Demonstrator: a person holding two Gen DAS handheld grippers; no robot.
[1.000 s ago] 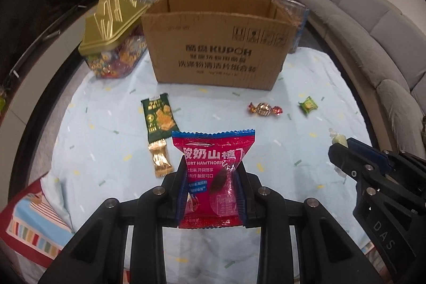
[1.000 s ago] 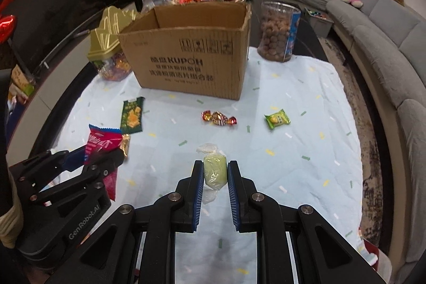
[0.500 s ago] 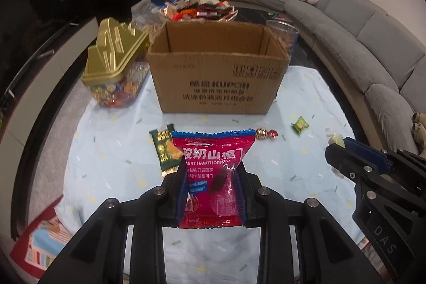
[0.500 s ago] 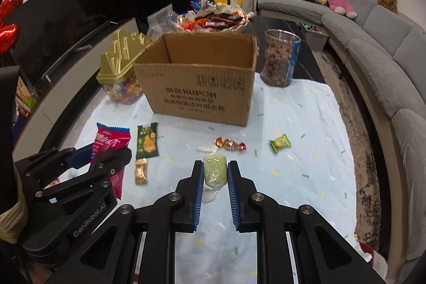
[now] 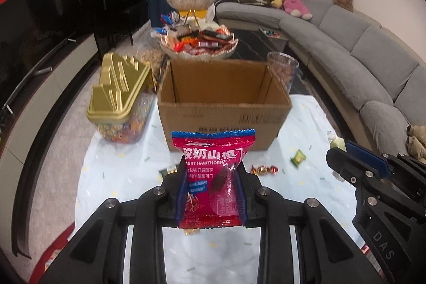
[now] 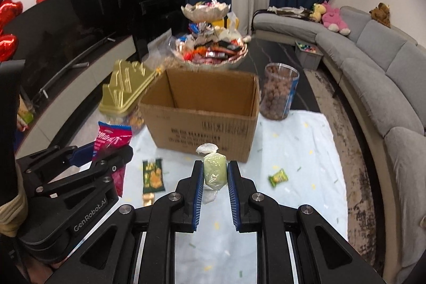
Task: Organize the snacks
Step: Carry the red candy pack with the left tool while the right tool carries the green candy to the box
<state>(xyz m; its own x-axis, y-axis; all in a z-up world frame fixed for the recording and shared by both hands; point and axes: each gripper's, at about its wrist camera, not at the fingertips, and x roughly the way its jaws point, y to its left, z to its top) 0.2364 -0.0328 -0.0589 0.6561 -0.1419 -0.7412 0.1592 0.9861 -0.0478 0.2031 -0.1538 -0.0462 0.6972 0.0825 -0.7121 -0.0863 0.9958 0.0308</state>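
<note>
"urt hawthorn" on red snack packet (image 5: 213, 172); "genrobot.ai" on left gripper (image 6: 121, 151); "das" on right gripper (image 5: 336, 153)

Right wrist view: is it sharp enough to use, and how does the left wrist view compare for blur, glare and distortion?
Right wrist view: cardboard box print and green snack packet are motion-smeared; the held pale green candy stays sharp. Left wrist view: crisper, red hawthorn packet text legible, with glare on its foil. Both views: strong fisheye bending and dark vignetted corners.
</note>
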